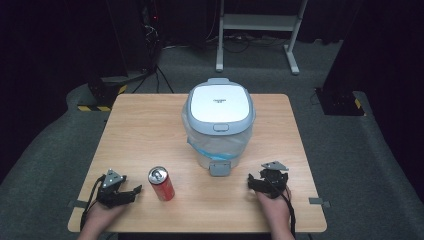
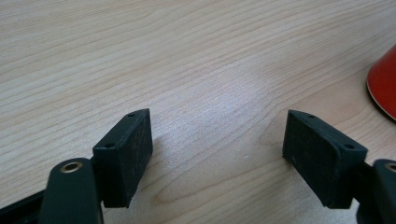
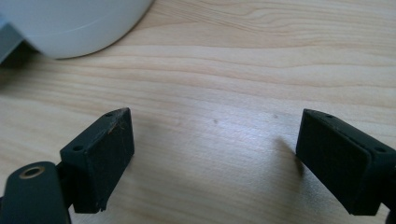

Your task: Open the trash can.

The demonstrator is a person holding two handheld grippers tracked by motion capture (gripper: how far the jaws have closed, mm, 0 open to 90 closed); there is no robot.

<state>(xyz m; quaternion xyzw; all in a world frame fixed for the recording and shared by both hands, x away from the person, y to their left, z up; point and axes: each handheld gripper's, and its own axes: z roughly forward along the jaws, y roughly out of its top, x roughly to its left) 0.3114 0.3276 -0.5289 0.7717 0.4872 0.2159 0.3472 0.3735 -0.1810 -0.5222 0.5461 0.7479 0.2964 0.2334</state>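
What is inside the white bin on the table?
The bin has its lid shut, so its contents are hidden. A clear liner bag bunches out below the lid.

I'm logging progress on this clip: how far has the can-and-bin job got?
Nothing looks done yet: the red can stands upright on the table, and the lid of the white bin is shut. In hand: nothing. The left gripper sits open beside the can, apart from it; the right gripper is open near the bin's pedal. Left, probably: grasp the can, open the bin, drop it in.
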